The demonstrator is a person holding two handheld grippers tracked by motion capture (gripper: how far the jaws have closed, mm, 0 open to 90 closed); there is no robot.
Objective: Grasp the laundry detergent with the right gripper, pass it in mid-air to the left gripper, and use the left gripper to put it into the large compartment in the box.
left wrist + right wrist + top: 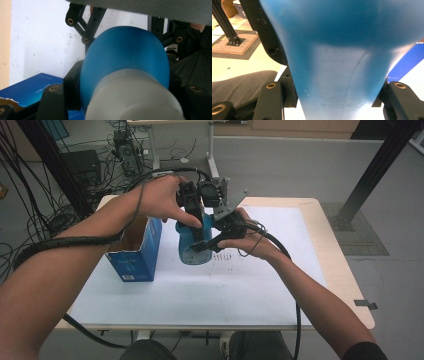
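Blue bottle (192, 242) is hanging above mid-table beside the box (135, 252), both grippers pinching it: left gripper (199, 222) near the white cap (135, 97), right gripper (212, 242) lower. Probably light, slick plastic; gripping the body is looking safest.

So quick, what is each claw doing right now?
Left claw: closed on the blue plastic bottle with the white cap.
Right claw: closed on the same blue plastic bottle, lower down.
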